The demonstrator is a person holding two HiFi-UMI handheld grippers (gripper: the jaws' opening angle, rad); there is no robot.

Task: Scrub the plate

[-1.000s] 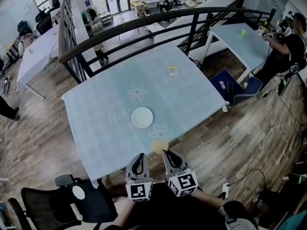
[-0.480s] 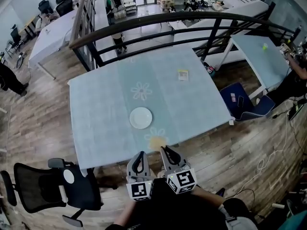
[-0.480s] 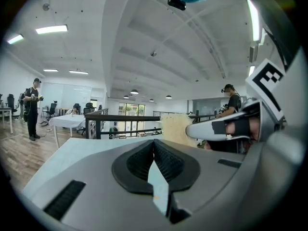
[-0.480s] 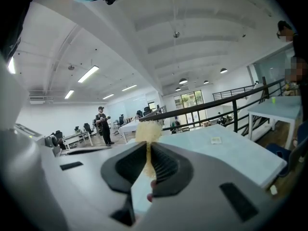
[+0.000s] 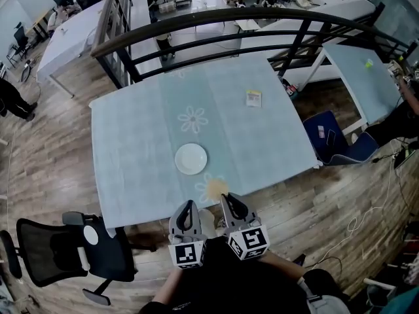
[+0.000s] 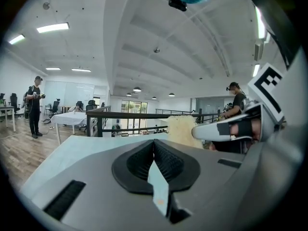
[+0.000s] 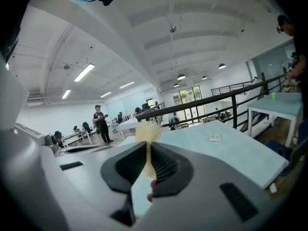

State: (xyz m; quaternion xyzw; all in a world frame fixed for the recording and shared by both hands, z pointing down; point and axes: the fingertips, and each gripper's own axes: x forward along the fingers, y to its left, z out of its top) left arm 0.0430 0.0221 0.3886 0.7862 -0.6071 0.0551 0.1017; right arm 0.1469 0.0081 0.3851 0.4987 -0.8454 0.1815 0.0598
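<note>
The counter (image 5: 131, 149) lies ahead of both grippers. The plate (image 5: 190, 158) sits on it, ahead and left of the right gripper (image 5: 226, 200), which pinches a sponge (image 5: 215, 188). The left gripper (image 5: 188, 205) is closed and empty. Best bring the sponge down flat on the plate while the left gripper steadies the rim.

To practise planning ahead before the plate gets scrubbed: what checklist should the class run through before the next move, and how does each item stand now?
1. Scrubbing tool held: the yellow scrubber is clamped in the right gripper. Ok.
2. Left gripper free: jaws together, nothing between them. Ok.
3. Plate reachable: it lies flat and uncovered on the table. Ok.
4. Scrubber over the plate: it hangs near the table's near edge, short of the plate. Not ok.
5. Path clear: the small card lies well off to the far side. Ok.
6. Dirt on the plate: cannot tell.
</note>
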